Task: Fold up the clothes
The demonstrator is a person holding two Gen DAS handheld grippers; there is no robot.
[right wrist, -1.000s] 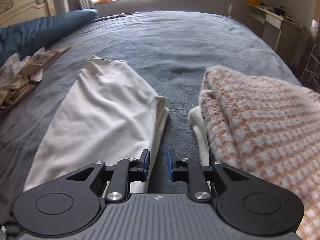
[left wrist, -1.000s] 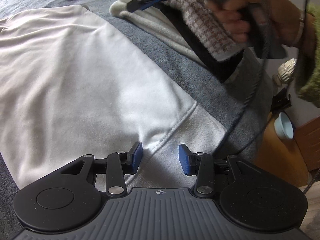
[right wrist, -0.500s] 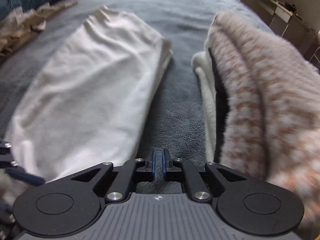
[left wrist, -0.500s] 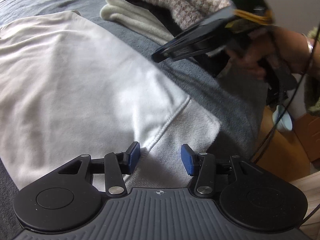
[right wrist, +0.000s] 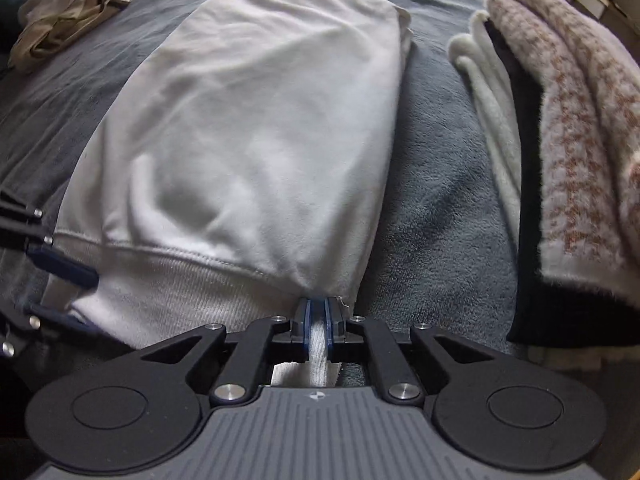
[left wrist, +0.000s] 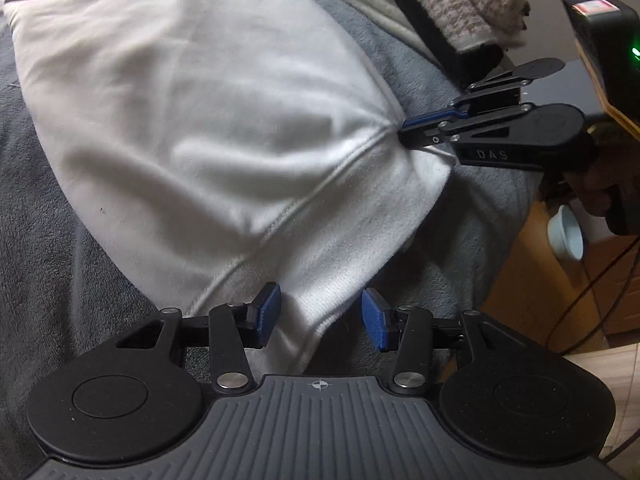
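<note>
White sweatshirt (right wrist: pixel 256 128) spread flat on grey blanket (right wrist: pixel 436 208) of the bed, ribbed hem (right wrist: pixel 168 292) toward 6 o'clock in the right wrist view. Right hand-held gripper (right wrist: pixel 318 330) clamped on a corner of that hem, blue pads pressed together with white ribbing pinched between. Left hand-held gripper (left wrist: pixel 318 316) with jaws apart, the other hem corner lying between the blue pads (left wrist: pixel 268 312), not pressed by either. Same left tool visible at 9 o'clock in the right wrist view. Stack of folded clothes (right wrist: pixel 560 140) at 2 o'clock from the sweatshirt, just beside it with a strip of blanket between: cream layer, black layer, fuzzy pink-and-white knit on top. Crumpled beige garment (right wrist: pixel 68 12) at 10 o'clock, well apart. Pale blue bowl (left wrist: pixel 566 236) at 3 o'clock in the left wrist view, off the bed.
</note>
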